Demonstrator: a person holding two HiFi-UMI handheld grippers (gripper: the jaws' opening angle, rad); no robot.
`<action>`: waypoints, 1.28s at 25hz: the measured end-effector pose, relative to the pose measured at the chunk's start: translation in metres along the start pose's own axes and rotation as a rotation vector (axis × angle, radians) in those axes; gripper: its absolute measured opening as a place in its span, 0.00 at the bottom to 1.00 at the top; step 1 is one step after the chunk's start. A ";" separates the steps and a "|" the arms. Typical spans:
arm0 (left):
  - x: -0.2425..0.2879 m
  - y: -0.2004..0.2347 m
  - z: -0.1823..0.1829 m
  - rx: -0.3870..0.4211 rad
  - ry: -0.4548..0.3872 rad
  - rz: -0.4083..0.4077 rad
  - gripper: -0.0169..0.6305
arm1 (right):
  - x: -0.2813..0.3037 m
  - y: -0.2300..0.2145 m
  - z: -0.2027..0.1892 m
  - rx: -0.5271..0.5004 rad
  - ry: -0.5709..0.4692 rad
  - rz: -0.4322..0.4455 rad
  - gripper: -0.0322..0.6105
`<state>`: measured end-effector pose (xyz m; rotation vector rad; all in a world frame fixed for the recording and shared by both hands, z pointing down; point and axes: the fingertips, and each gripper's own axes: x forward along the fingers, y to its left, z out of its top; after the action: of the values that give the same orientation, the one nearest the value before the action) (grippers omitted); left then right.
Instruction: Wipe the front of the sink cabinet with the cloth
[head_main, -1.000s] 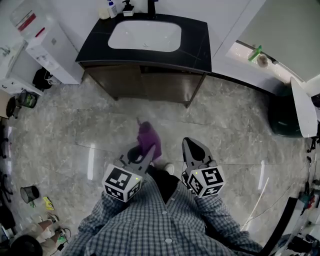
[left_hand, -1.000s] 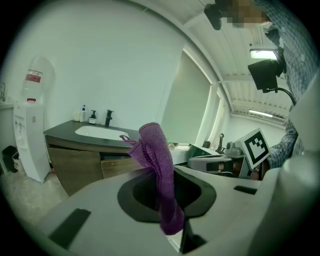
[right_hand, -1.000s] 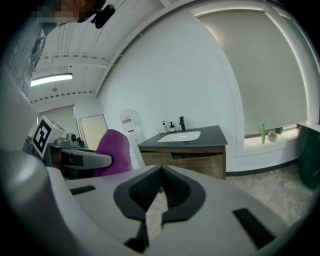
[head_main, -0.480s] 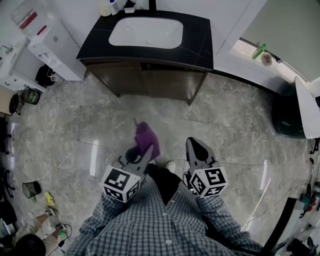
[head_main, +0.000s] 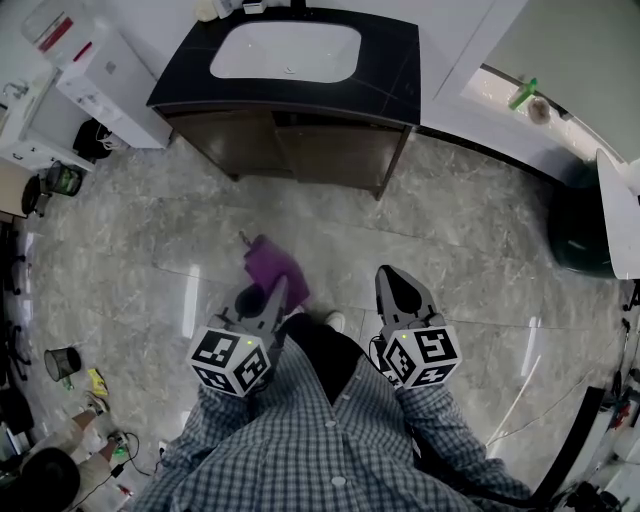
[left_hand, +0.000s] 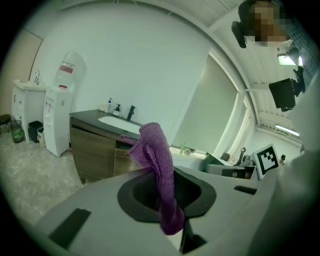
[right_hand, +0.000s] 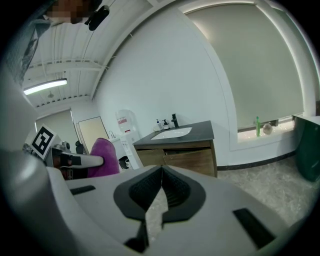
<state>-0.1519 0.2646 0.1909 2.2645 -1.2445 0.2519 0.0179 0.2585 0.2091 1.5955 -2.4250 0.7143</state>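
Your left gripper (head_main: 272, 295) is clamped on the purple cloth (head_main: 270, 262), just below centre of the head view. Meanwhile your right gripper (head_main: 397, 285) has its jaws pressed together, empty. The sink cabinet (head_main: 310, 150) is up top, well apart from the cloth.

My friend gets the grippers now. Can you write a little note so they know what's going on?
Left gripper: jaws shut on the purple cloth, which sticks up past them.
Right gripper: jaws shut, nothing in them.
Sink cabinet: ahead across the floor, apart from the cloth.
Done: cloth is gripped.
To do: walk up, wipe the cabinet's wooden front.
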 end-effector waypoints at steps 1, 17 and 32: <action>0.001 -0.001 -0.001 0.006 0.000 0.007 0.11 | 0.000 -0.003 0.001 -0.008 0.002 0.007 0.08; 0.075 0.029 0.027 0.007 0.005 0.011 0.11 | 0.051 -0.037 0.032 -0.073 0.025 0.002 0.08; 0.167 0.110 0.093 0.152 0.051 -0.084 0.11 | 0.169 -0.048 0.072 -0.032 0.064 -0.052 0.08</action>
<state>-0.1581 0.0464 0.2213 2.4170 -1.1361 0.3817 -0.0012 0.0703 0.2247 1.5922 -2.3301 0.7029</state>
